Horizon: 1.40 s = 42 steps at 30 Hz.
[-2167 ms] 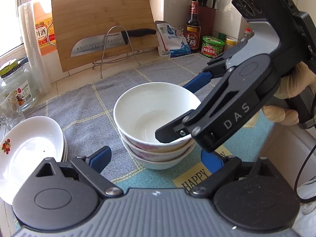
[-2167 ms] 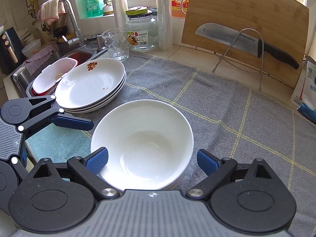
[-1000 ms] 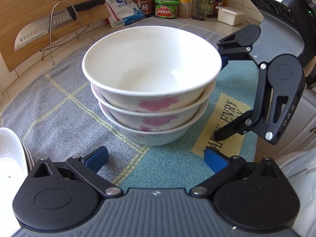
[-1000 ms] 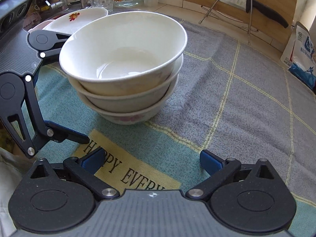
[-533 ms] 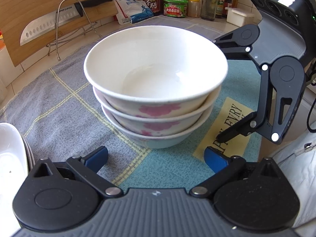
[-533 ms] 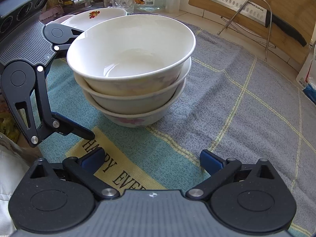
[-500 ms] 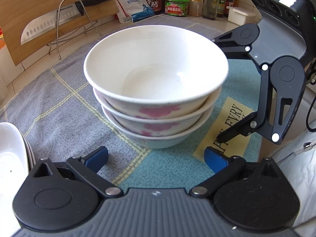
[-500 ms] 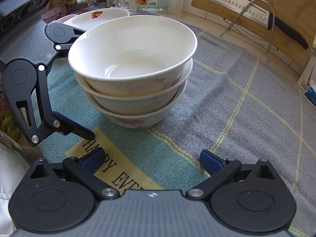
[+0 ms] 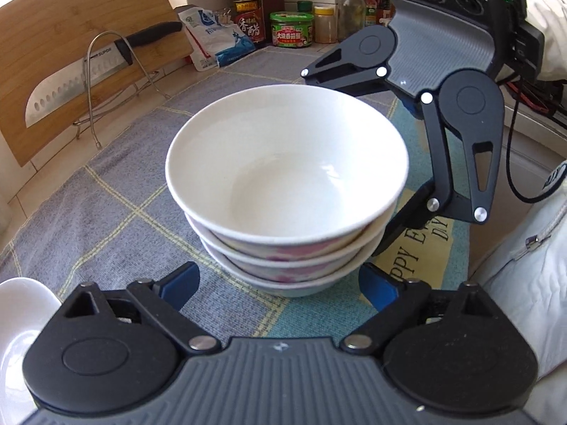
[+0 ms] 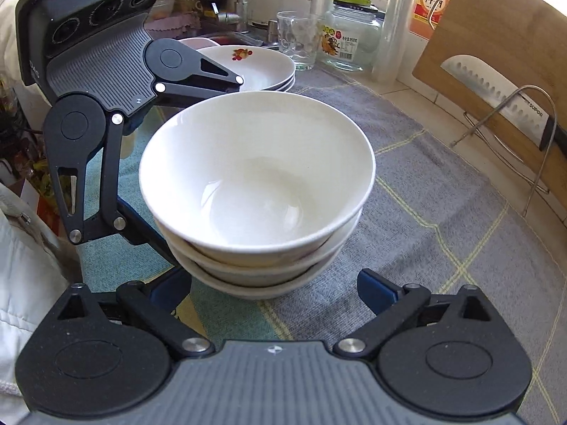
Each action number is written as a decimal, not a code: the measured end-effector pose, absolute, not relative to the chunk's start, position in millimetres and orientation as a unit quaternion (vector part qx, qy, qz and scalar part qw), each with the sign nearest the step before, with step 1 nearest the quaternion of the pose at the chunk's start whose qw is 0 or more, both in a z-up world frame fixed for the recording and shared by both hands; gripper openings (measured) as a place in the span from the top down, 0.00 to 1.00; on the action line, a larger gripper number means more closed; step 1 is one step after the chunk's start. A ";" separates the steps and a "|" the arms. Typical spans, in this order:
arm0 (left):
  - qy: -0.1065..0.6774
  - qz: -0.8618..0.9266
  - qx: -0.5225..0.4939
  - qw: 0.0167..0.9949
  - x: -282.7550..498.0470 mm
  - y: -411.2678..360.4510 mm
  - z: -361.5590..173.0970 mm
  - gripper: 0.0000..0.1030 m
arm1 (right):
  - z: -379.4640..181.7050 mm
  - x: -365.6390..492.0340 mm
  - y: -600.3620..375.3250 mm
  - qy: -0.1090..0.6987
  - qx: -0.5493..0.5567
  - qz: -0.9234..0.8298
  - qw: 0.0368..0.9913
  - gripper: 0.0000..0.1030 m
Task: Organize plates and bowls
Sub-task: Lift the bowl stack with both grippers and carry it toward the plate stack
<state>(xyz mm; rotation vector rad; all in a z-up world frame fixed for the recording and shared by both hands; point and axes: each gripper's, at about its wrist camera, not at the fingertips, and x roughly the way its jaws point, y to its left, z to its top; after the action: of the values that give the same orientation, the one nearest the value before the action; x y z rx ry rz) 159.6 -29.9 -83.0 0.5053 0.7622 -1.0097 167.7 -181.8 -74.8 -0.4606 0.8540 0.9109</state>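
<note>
A stack of three white bowls with pink flower prints (image 9: 287, 184) stands on the grey and teal checked cloth (image 9: 117, 191); it also shows in the right wrist view (image 10: 255, 184). My left gripper (image 9: 280, 283) is open, its blue pads either side of the stack's base, close to it. My right gripper (image 10: 276, 288) is open and straddles the stack from the opposite side. Each gripper shows in the other's view, wide around the bowls. A stack of white plates (image 10: 258, 67) with a fruit print sits behind the left gripper; its edge shows at the left wrist view's lower left (image 9: 21, 311).
A bamboo cutting board (image 9: 71, 46) leans on the wall with a big knife (image 9: 88, 74) on a wire rack. Sauce bottles, jars and a bag (image 9: 216, 42) line the back. A glass (image 10: 296, 40), a jar (image 10: 349, 39) and the sink tap stand near the plates.
Both grippers have moved in closer and slightly higher around the bowl stack, still open. The bowls have not moved on the cloth.
</note>
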 end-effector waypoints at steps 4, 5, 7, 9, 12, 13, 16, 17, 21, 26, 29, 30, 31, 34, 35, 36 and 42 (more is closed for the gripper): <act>0.350 -0.498 0.229 0.759 163.1 -25.8 -84.1 0.13 | -70.8 167.3 -175.3 0.402 -0.222 0.420 0.783 0.05; 0.347 -0.503 0.230 0.757 163.9 -25.2 -83.4 0.13 | -70.7 167.0 -174.0 0.405 -0.223 0.419 0.782 0.06; 0.343 -0.516 0.229 0.750 165.9 -23.8 -81.5 0.13 | -71.4 167.2 -172.3 0.410 -0.223 0.415 0.781 0.06; 0.338 -0.524 0.233 0.747 168.1 -23.2 -80.4 0.13 | -71.4 167.9 -169.3 0.414 -0.226 0.412 0.780 0.08; 0.334 -0.535 0.239 0.739 172.7 -23.4 -81.1 0.16 | -71.4 167.5 -165.0 0.418 -0.232 0.407 0.779 0.09; 0.333 -0.538 0.240 0.736 174.1 -23.4 -81.3 0.18 | -71.1 167.0 -164.2 0.419 -0.233 0.406 0.778 0.09; 0.332 -0.545 0.242 0.731 179.0 -22.8 -82.0 0.19 | -70.3 166.9 -163.2 0.422 -0.238 0.403 0.776 0.10; 0.332 -0.548 0.242 0.729 179.8 -23.0 -82.0 0.19 | -70.3 167.1 -162.7 0.423 -0.239 0.403 0.776 0.11; 0.329 -0.558 0.247 0.721 181.2 -23.5 -81.5 0.21 | -69.9 167.6 -162.0 0.427 -0.238 0.403 0.774 0.11; 0.332 -0.565 0.248 0.713 184.9 -24.0 -81.4 0.21 | -69.6 170.8 -161.0 0.433 -0.236 0.407 0.769 0.13; 0.333 -0.569 0.249 0.710 187.1 -24.4 -81.6 0.21 | -69.0 170.9 -161.3 0.436 -0.233 0.408 0.768 0.13; 0.334 -0.569 0.249 0.709 187.6 -24.4 -81.6 0.21 | -69.2 171.3 -161.1 0.437 -0.233 0.408 0.767 0.13; 0.334 -0.569 0.249 0.709 187.6 -24.5 -81.6 0.21 | -69.1 171.7 -160.9 0.438 -0.233 0.408 0.767 0.13; 0.334 -0.569 0.248 0.709 188.0 -24.3 -81.5 0.21 | -69.2 172.4 -161.3 0.440 -0.228 0.408 0.767 0.13; 0.334 -0.569 0.248 0.709 188.0 -24.1 -81.5 0.21 | -69.2 172.5 -161.3 0.440 -0.228 0.407 0.767 0.13; 0.335 -0.568 0.249 0.709 188.0 -24.2 -81.3 0.21 | -69.2 172.8 -160.8 0.441 -0.228 0.407 0.767 0.13; 0.335 -0.563 0.243 0.715 188.7 -18.9 -75.8 0.21 | -62.6 176.9 -159.5 0.439 -0.222 0.412 0.767 0.13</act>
<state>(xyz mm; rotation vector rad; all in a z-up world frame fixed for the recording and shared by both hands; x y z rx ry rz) 188.7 -18.9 -75.8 0.5378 0.7419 -1.2468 176.9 -159.5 -62.6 -0.4828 0.9543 0.8946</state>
